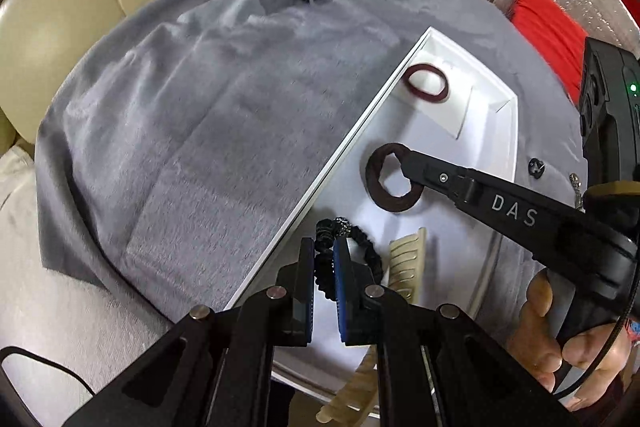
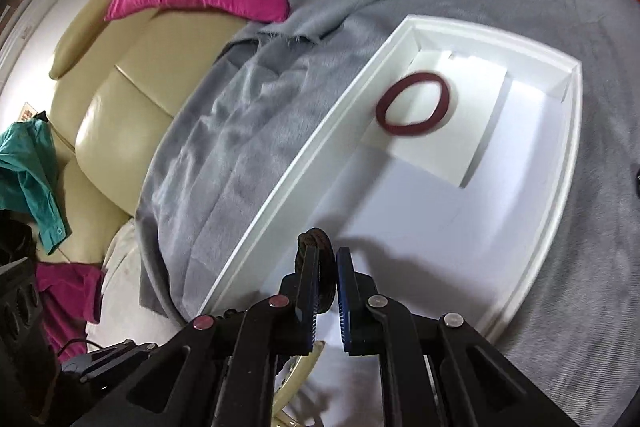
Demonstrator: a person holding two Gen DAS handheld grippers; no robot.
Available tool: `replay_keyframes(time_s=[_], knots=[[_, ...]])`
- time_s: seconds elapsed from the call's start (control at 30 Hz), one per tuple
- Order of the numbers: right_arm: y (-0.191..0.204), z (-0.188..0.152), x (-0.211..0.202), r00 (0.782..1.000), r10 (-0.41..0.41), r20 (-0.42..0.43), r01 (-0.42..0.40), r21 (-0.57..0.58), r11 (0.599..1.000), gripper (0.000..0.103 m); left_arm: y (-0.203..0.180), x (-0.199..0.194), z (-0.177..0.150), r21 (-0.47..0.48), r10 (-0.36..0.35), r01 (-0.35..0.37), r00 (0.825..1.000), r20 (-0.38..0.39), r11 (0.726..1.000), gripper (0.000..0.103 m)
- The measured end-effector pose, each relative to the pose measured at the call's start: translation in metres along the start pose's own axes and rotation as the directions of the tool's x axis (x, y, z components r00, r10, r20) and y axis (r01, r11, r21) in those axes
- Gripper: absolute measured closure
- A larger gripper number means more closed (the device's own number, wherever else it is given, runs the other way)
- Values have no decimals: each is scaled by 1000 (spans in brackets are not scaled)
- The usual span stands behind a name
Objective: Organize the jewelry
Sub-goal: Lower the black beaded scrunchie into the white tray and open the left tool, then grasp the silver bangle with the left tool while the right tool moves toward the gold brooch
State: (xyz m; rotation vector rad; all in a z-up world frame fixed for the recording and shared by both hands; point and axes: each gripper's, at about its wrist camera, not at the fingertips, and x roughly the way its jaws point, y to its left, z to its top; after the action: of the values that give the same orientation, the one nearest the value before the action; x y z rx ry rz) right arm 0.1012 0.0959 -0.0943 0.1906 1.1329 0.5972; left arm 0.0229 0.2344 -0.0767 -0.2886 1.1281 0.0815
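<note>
two tools clamped, left tool [image 1: 324, 259] on half-hidden black beaded bracelet [image 1: 340, 231], right tool [image 2: 328, 267] on dark hair tie [image 2: 320, 247], comb [image 1: 404, 263] partly covered

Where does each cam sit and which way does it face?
Left wrist: on the left hand-held gripper, angled down at the white tray; it pinches a black beaded bracelet; right hand-held gripper and hand show.
Right wrist: on the right hand-held gripper, angled down into the tray, pinching a dark brown hair tie.
Shared: tray, maroon hair tie, grey cloth.
</note>
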Motion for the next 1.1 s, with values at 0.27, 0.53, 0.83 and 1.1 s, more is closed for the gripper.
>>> replay_keyframes(time_s=[0.27, 0.53, 0.83, 1.1], knots=[[9, -6, 14, 997, 8, -81, -10, -28, 1000, 92, 9, 3, -2, -34, 10, -11, 1000, -22, 999, 93], [9, -6, -1, 999, 25, -46, -27, -29, 999, 56, 9, 1, -6, -36, 8, -9, 1000, -30, 999, 86], [-20, -11, -61, 994, 10, 108, -13, 20, 1000, 56, -9, -41, -7, -3, 69, -70, 980, 189, 998, 58], [-103, -42, -147, 968, -105, 228, 70, 159, 985, 57, -74, -47, -16, 142, 5, -43, 965, 261, 989, 58]])
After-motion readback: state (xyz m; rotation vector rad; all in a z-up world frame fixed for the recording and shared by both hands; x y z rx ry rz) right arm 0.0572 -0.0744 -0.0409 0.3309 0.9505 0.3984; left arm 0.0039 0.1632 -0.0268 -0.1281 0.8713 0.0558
